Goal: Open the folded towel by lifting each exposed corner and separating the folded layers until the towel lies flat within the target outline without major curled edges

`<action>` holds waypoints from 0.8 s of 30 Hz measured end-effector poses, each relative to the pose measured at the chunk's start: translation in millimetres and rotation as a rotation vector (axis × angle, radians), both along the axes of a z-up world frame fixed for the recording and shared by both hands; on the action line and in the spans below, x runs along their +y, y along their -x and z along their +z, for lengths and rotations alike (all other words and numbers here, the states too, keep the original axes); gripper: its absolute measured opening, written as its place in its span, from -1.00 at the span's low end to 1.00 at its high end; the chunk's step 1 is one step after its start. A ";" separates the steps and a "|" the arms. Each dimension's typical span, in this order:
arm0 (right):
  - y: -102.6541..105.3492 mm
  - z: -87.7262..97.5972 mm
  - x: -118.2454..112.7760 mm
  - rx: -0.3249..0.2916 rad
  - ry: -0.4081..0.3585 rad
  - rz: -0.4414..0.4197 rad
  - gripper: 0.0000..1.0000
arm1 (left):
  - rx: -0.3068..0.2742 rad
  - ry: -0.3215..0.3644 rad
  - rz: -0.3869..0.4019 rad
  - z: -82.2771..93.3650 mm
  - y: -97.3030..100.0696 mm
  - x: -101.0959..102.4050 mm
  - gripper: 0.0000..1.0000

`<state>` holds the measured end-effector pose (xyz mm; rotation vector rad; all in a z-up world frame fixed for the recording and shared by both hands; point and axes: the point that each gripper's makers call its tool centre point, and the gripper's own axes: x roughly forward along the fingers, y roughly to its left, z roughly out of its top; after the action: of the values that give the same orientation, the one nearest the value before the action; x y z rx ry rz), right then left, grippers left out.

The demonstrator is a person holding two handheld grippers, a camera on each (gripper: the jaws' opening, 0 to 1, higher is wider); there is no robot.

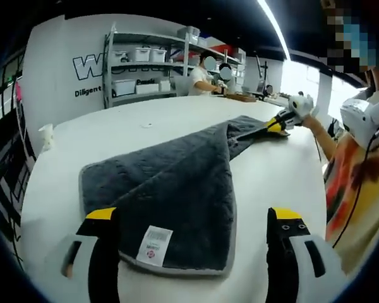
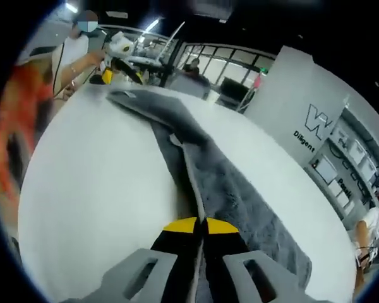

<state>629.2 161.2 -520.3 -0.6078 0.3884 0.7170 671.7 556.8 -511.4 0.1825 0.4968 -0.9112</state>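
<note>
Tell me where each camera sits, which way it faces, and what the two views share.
Left gripper view: rides the left hand-held gripper, open, looking across the white table over the grey towel toward the right hand-held gripper and the person's orange sleeve.
Right gripper view: rides the right hand-held gripper, shut on the towel, looking along it toward the left hand-held gripper.
Shared: towel, table, both grippers.

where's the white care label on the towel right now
In the left gripper view the white care label sits on the grey towel's near corner, on the white table, between the open left gripper's jaws, nearer the left one.
</note>
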 end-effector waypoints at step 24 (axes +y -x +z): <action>102.9 -30.8 -0.4 0.315 0.066 0.245 -1.00 | -0.028 -0.104 -0.035 -3.2 14.9 4.0 0.94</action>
<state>526.3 160.8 -551.1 -0.6118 0.6381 1.0430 656.8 560.8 -514.7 0.2988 0.5163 -0.9169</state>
